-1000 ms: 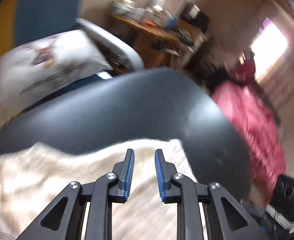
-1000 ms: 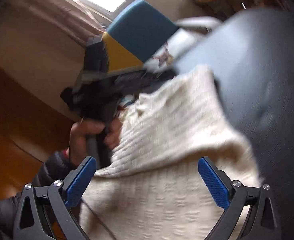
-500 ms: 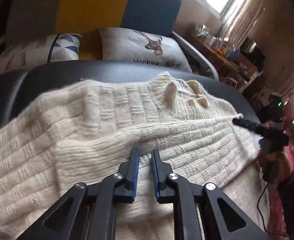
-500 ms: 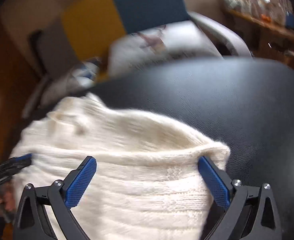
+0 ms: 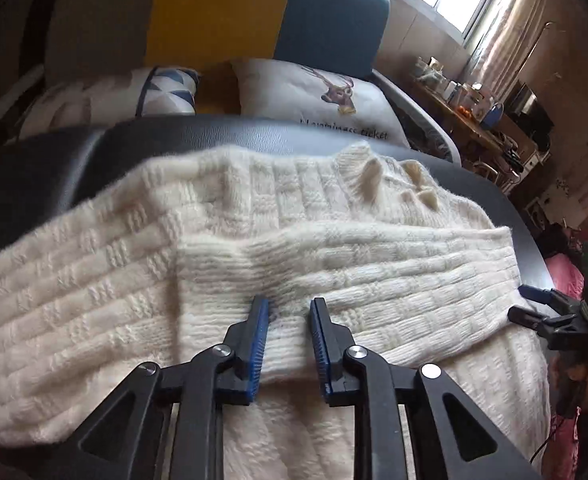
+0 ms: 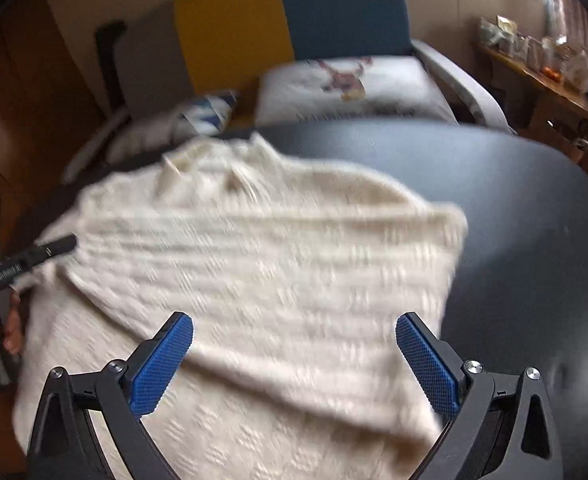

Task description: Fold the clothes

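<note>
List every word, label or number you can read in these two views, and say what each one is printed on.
"...ppiness ticket": black script on the white deer-print cushion behind the black padded surface; its first letters are cut off by that surface's edge. In the right wrist view the same line is too blurred to read.
White lettering on the side of the left gripper, in the right wrist view: too small and blurred to read.
Nothing readable on the cream knitted sweater.

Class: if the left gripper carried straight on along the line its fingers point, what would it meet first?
Most likely the folded-over sleeve of the cream sweater, directly ahead of the left gripper, whose jaws are opening with nothing pinched; depth is hard to judge.
</note>
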The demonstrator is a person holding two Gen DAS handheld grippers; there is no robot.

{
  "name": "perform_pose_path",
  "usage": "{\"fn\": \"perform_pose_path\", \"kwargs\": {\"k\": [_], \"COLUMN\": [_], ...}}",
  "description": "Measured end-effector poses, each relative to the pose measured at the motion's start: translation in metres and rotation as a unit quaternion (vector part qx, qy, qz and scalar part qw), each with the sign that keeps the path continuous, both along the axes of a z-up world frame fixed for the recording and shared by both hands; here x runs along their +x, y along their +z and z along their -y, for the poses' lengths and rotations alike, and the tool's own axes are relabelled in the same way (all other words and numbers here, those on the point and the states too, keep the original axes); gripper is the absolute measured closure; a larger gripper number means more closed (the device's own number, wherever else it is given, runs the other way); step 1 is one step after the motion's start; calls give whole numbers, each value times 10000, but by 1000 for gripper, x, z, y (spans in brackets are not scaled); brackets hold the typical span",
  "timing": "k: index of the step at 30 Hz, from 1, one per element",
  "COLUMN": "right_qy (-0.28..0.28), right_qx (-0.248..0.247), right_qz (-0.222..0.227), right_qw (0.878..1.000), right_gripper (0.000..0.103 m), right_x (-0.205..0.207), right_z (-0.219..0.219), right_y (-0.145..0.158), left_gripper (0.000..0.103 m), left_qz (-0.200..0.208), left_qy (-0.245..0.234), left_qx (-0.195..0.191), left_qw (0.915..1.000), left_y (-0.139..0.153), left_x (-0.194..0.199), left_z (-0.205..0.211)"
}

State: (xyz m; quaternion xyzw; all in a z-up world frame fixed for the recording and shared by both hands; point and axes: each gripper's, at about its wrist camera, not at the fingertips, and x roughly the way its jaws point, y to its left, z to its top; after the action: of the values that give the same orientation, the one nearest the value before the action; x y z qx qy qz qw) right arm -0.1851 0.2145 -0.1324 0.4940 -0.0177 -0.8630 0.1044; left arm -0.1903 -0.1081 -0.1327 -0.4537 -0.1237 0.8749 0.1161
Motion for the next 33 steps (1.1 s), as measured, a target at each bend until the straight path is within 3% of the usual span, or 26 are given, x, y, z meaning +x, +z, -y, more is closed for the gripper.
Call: {"fn": "perform_pose_path", "kwargs": {"k": [1,3,5,7,9,12,17,23,25,29,32,33], "right_qy": [-108,-206,-352,-521,-451,-160,305,531,534,526,524,508], "right_qx": [147,251,229,41,-390,-760,-912,-496,-403,-340,-171,-35], "right_qz": [171,19,-7,-99,-292,-471,-436,-466,-418,-419,-656,-729], "right_qw": [9997,9995,9991,9986,9978,9959,9944,9963,9969,9972,9963,9960], "right_gripper": [0,0,0,0,0,0,0,0,0,0,0,0], "right_x": [1,8,10,17,33,60,86,91,90,89,70,59], "right_z": [0,3,6,10,22,56,114,150,152,152,153,155], "right_y": [-12,-19,-13,-2,10,16,-3,-12,-13,-5,17,22], "left_gripper": [82,81,78,75,74,73,71,66,65,65,65,65], "left_qz": [43,103,41,1,-51,-121,-203,-348,-261,53,120,135], "left_qy": [76,289,643,1075,1640,2617,4218,5261,5370,5385,5416,5473], "left_qx": [179,716,1650,2407,2882,3278,3691,3660,3595,3449,3275,3298], "left_qw": [9998,9970,9842,9646,9434,9077,8279,7668,7627,7688,7741,7691], "left_y": [2,8,14,13,8,-5,-29,-37,-40,-46,-44,-44], "left_x": [2,8,29,57,93,148,234,264,257,232,218,216], "left_z": [5,19,48,82,122,187,292,355,365,371,371,370]}}
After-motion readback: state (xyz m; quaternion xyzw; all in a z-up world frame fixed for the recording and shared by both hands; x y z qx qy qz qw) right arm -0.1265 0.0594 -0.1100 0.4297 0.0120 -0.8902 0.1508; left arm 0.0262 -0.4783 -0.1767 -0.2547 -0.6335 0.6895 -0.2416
